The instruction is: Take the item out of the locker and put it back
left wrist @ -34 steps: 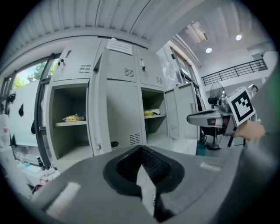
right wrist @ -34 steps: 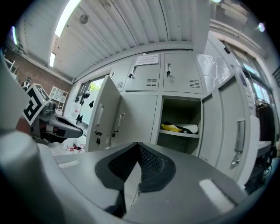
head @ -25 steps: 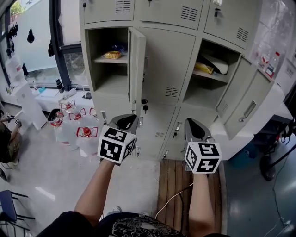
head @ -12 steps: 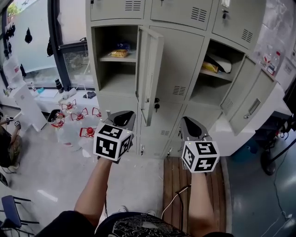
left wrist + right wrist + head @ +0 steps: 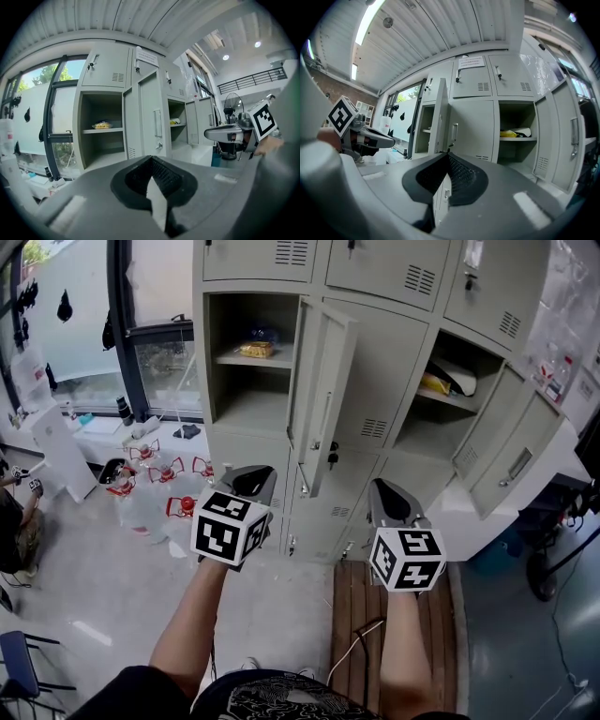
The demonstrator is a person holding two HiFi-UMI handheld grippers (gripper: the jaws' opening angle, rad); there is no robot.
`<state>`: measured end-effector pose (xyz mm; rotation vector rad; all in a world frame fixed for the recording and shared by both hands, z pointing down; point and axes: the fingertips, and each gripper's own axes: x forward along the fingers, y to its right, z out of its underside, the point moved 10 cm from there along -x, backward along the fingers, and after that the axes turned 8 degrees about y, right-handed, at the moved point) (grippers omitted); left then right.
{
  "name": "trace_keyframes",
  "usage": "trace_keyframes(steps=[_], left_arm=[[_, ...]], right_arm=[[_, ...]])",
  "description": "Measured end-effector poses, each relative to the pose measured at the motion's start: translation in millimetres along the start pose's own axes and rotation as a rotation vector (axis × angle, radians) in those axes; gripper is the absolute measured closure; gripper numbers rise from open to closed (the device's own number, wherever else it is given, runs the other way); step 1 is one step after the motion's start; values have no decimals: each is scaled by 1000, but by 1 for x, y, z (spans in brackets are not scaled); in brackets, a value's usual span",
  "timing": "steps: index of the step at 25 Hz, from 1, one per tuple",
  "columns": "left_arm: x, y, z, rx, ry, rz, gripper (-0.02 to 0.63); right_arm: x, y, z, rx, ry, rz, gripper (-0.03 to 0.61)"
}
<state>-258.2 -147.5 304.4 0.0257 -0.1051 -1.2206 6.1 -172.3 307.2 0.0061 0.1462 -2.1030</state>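
Nearer now, grey metal locker bank (image 5: 384,362) fills upper frame; left gripper (image 5: 246,476) and right gripper (image 5: 389,490) hang low, fingers pressed together, empty, merely approaching.

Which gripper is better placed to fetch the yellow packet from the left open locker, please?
Left, probably: the left gripper faces that opening, while the open door stands between the packet and the right gripper.
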Motion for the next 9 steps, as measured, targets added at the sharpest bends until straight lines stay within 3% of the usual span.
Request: trace_keyframes(steps=[9], left_arm=[[-7,-1,-1,2,6,10,612]], right_arm=[[-5,-10,0,2,-4,7,552]])
